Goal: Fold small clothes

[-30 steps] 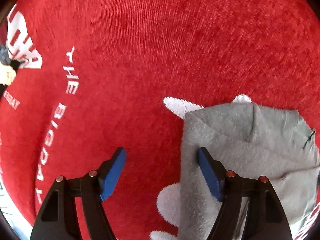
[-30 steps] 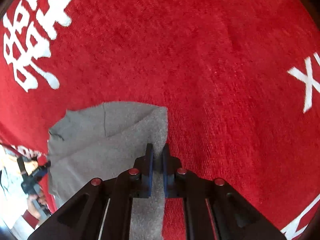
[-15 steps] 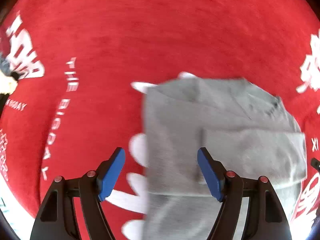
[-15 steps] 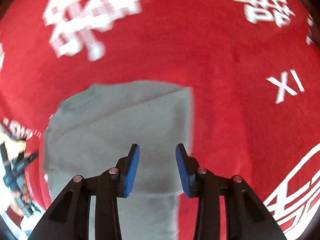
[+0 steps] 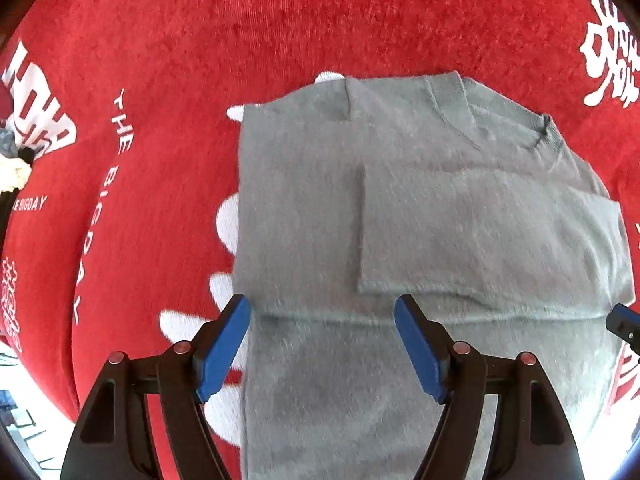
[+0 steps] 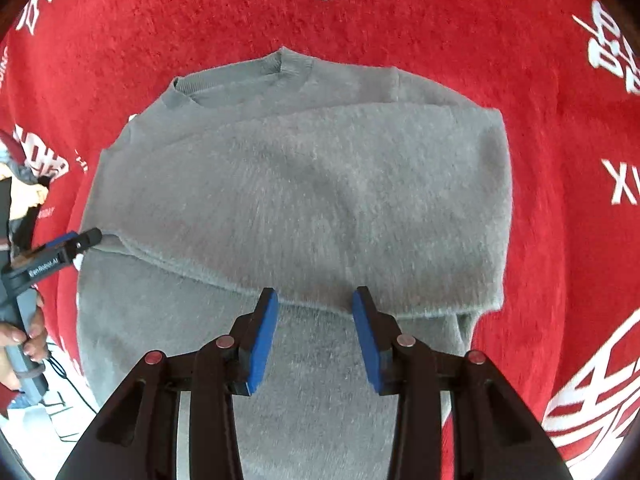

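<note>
One hand (image 6: 18, 344), right view only, grey sweater (image 6: 304, 200)

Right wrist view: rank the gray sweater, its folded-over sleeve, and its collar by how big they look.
1. Gray sweater, largest
2. Folded-over sleeve
3. Collar, smallest

The fisheye lens stretches everything, but the order is clear.

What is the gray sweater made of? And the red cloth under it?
The gray sweater looks like soft, fuzzy knit, maybe wool or fleece: its surface is hairy and the collar is ribbed. The red cloth looks like plush, velvety fabric with fine ribs and white printed marks.
</note>
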